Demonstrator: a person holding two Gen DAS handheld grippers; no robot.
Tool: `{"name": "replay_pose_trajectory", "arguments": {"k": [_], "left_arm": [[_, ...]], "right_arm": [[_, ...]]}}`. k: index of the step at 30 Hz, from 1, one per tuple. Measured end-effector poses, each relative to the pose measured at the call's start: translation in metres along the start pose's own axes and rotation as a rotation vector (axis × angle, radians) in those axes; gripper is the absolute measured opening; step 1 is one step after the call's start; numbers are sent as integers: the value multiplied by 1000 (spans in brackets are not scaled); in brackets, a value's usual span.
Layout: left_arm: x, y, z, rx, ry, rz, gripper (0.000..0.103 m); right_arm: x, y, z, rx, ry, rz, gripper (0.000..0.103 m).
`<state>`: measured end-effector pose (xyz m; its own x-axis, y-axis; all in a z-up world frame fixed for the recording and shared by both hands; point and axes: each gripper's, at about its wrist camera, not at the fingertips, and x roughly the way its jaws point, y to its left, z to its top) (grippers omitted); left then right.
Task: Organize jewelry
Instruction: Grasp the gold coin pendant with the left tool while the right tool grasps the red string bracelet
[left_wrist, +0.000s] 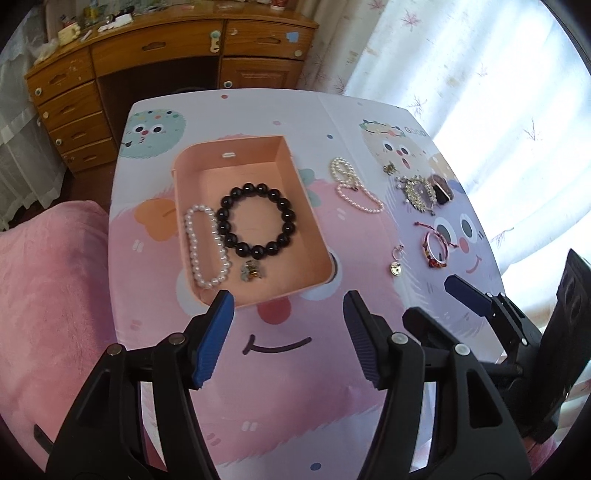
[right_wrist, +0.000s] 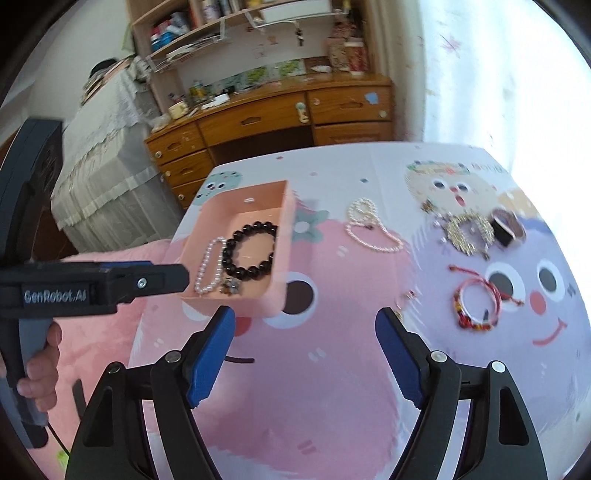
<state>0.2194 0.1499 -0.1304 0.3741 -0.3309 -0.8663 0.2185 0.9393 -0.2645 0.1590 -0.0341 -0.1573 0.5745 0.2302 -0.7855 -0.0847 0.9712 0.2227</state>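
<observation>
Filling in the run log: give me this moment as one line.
left tool: open, empty | right tool: open, empty | pink box: black bead bracelet, pearl bracelet, small charm | table: pearl necklace, brooch, red bracelet

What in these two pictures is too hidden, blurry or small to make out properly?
- Small charm in the pink box, left wrist view: too small to tell what it is.
- Gold pendant on the table, right wrist view: blurred and partly behind the right gripper.
- Hand on the left gripper's handle, right wrist view: cut off by the picture edge.
- Brooch cluster: pieces overlap, so they are hard to separate.
</observation>
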Motion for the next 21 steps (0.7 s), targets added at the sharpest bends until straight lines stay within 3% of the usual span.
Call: {"name": "replay_pose_trajectory", "arguments": {"k": [7,16,21], "left_arm": [[14,-49,-3,41,-8,-29,59],[60,-124,-7,101,21,46,64],[85,-154,-11,122,-3,73,64]], "right_arm": [[5,-82,0,189,71,-12,80],[22,-164,22,268,208,-63,80],[37,-201,29,347,288,-44,80]]}}
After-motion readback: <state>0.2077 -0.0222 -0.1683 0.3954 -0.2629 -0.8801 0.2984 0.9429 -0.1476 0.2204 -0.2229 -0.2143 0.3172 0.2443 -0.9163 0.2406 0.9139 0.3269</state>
